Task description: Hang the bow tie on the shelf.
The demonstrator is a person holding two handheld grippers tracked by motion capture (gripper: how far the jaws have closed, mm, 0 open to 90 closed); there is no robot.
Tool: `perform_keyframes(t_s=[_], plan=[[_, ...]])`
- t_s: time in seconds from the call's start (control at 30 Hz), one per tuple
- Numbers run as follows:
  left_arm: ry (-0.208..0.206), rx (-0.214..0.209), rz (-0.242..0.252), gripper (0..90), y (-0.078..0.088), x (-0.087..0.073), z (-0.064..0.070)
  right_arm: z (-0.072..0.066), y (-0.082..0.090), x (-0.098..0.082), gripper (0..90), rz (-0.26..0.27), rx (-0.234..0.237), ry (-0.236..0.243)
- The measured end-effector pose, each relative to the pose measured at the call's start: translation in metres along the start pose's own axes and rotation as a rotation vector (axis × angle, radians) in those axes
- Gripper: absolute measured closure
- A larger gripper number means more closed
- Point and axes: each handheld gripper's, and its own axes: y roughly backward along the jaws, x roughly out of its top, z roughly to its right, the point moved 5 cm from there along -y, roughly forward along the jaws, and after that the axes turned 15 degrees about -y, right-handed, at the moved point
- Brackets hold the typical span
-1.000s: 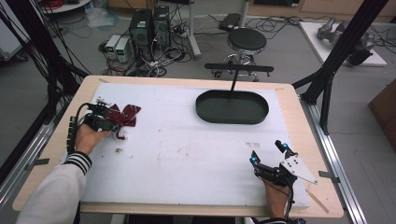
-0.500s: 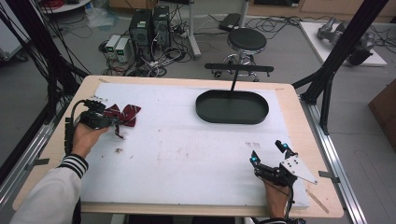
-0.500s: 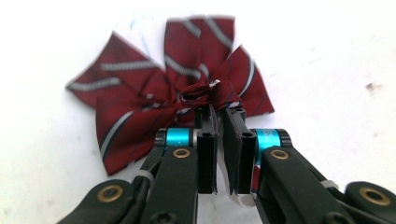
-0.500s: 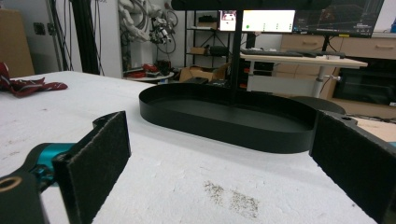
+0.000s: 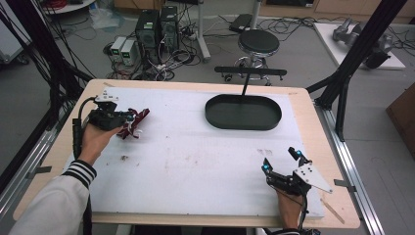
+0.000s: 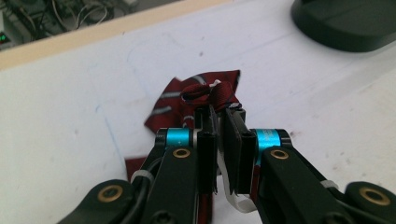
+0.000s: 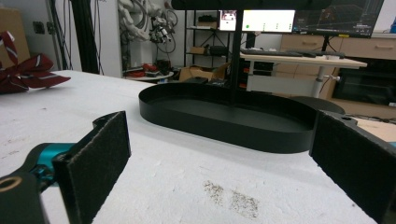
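1. Two grippers are at work. The left gripper [image 5: 128,122], at the left of the high view, has its jaws clamped on a bow tie [image 5: 134,123]; in the left gripper view the tie's [image 6: 205,93] centre knot is pinched between the pads [image 6: 205,140], and the wings spread out beyond the tips.
2. The right gripper [image 5: 280,160], at the lower right of the high view, has its jaws wide apart and holds nothing; its pads [image 7: 95,154] frame the bare table [image 7: 187,186].
3. The tie sits at the left middle of the high view, over the white table [image 5: 195,161], with its long axis running roughly across the jaws. It lies straight ahead of the left fingertips, already in the grip.
4. A black oval tray [image 5: 243,112] lies at the upper middle of the high view, well apart from the tie and to its right. A carry there would likely fall to the left hand, since it has the tie, though the right gripper also faces the tray [image 7: 224,116].
5. No brand, label or writing can be read on the tie, tray or grippers.
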Motion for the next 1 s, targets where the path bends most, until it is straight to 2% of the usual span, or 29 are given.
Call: perform_keyframes(t_s=[0.13,0.17,0.2,0.3,0.33,0.43,0.6,0.77,0.87,1.0], plan=[[-0.025,-0.016,0.059,83.5,0.005,0.02,0.007,0.0,0.0,0.0,4.3,-0.002,0.0,-0.004],[-0.025,-0.016,0.059,83.5,0.005,0.02,0.007,0.0,0.0,0.0,4.3,-0.002,0.0,-0.003],[-0.041,-0.02,0.081,83.5,0.006,0.028,0.01,0.0,0.0,0.0,4.3,-0.001,0.0,-0.005],[-0.06,-0.026,0.101,83.5,0.007,0.035,0.012,0.0,0.0,0.0,4.3,-0.002,0.0,-0.005],[-0.074,-0.042,0.114,83.5,0.007,0.041,0.016,0.0,0.0,0.0,4.3,-0.001,0.0,-0.003],[-0.082,-0.047,0.128,83.5,0.006,0.047,0.02,0.0,0.0,0.0,4.3,0.0,0.0,-0.003],[-0.114,-0.069,0.183,83.5,0.003,0.066,0.029,0.0,0.0,0.0,4.3,-0.001,0.002,-0.005],[-0.14,-0.079,0.199,83.5,-0.004,0.082,0.037,0.0,0.0,0.0,4.3,-0.001,0.002,-0.005],[-0.16,-0.089,0.214,83.5,-0.011,0.093,0.046,0.0,0.0,0.0,4.3,-0.001,0.002,-0.006],[-0.176,-0.094,0.227,83.5,-0.017,0.099,0.053,0.0,0.0,0.0,4.3,-0.001,0.001,-0.006]])
